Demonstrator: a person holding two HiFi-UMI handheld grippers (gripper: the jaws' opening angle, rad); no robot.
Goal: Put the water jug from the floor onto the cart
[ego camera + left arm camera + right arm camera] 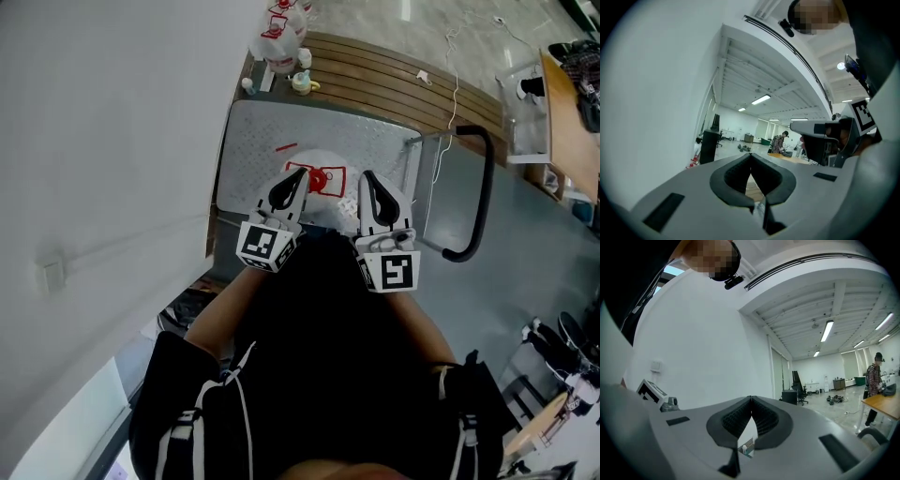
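Note:
From above in the head view, the water jug (324, 165) is a pale round shape with a red cap and red label. It sits over the grey platform of the cart (251, 141). My left gripper (292, 180) is against its left side and my right gripper (369, 180) against its right side. Whether the jug rests on the platform or hangs pressed between them I cannot tell. In both gripper views the jaws point out level into the room. The left gripper's (750, 155) tips touch, and the right gripper's (751, 398) tips touch too, with nothing between either pair.
The cart's black handle (476, 192) curves up at the right. Beyond the cart lies a wooden slatted platform (394, 75) with more water jugs (279, 39) and a small kettle (301, 82). A white wall (112, 141) runs along the left. A desk (567, 103) stands at far right.

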